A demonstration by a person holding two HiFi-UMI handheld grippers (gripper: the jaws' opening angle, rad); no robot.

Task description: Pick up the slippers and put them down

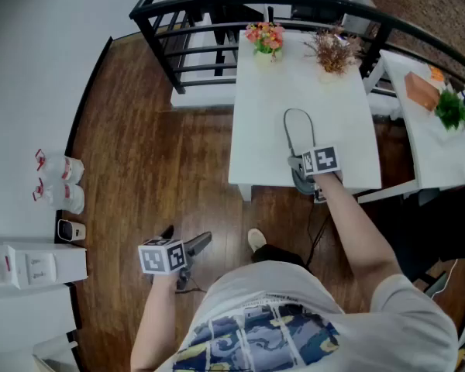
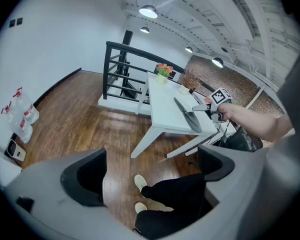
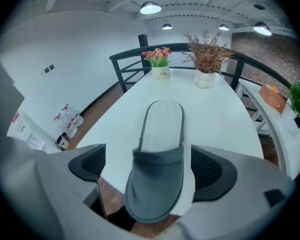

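My right tongs (image 3: 149, 168) are spread wide on either side of the toe of the grey slipper (image 3: 159, 129), with gaps on both sides. The slipper lies lengthwise on the white table (image 1: 337, 115), toe poking over the near edge toward me, heel aimed at the far edge. My left tongs (image 2: 150, 169) are apart too, empty, down over the wood floor (image 1: 155, 169).

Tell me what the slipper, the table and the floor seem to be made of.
The slipper looks like soft matt grey fabric, with a paler, finely textured insole. The table has a smooth white top with slight sheen, probably painted or laminated board. The floor shows glossy brown planks with grain and seams: wood, or perhaps laminate.
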